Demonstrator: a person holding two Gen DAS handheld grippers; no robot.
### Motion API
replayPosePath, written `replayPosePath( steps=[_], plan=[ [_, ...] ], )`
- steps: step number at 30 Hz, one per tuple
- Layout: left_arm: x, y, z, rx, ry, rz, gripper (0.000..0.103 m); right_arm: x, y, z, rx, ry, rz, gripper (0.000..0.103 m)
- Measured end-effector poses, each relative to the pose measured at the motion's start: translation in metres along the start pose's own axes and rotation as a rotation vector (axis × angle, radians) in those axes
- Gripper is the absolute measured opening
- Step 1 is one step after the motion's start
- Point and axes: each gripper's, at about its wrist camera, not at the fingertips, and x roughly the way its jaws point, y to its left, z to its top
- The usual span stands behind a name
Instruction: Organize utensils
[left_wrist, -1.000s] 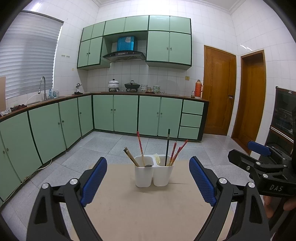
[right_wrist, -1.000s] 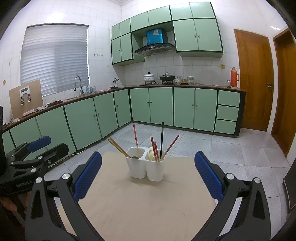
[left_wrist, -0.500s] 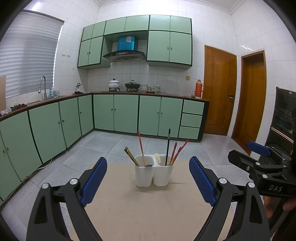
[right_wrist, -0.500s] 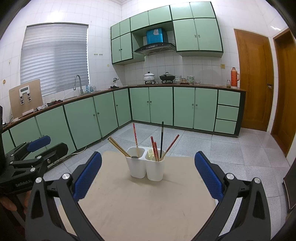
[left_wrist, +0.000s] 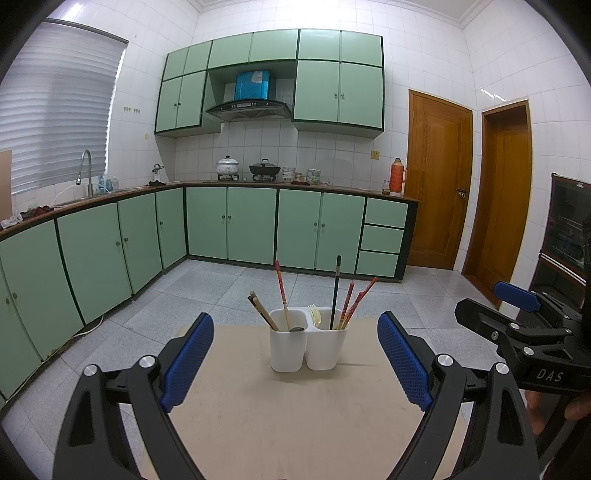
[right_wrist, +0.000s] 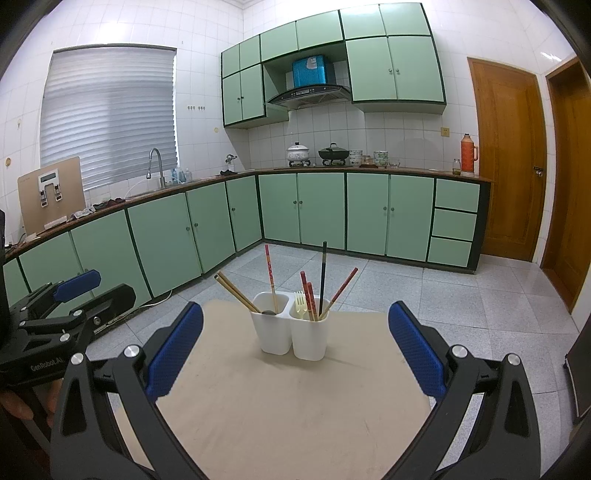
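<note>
A white two-cup utensil holder stands on a beige table. Its left cup holds wooden chopsticks, a red chopstick and a dark spoon bowl. Its right cup holds a pale fork, a black chopstick and red chopsticks. My left gripper is open and empty, facing the holder from the near side. My right gripper is open and empty too, and shows at the right of the left wrist view.
The table's far edge lies just behind the holder. Beyond is a grey tiled floor, green cabinets along the left and back walls, wooden doors at the right, and a dark appliance at the far right.
</note>
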Motion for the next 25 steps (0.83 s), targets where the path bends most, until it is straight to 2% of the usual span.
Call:
replayPosePath(
  steps=[25],
  plan=[
    [0.007,0.0022,-0.0085,0.001,0.023,0.008,0.088,0.005,-0.008,-0.0069,0.001,0.016,0.0,0.097]
  ],
)
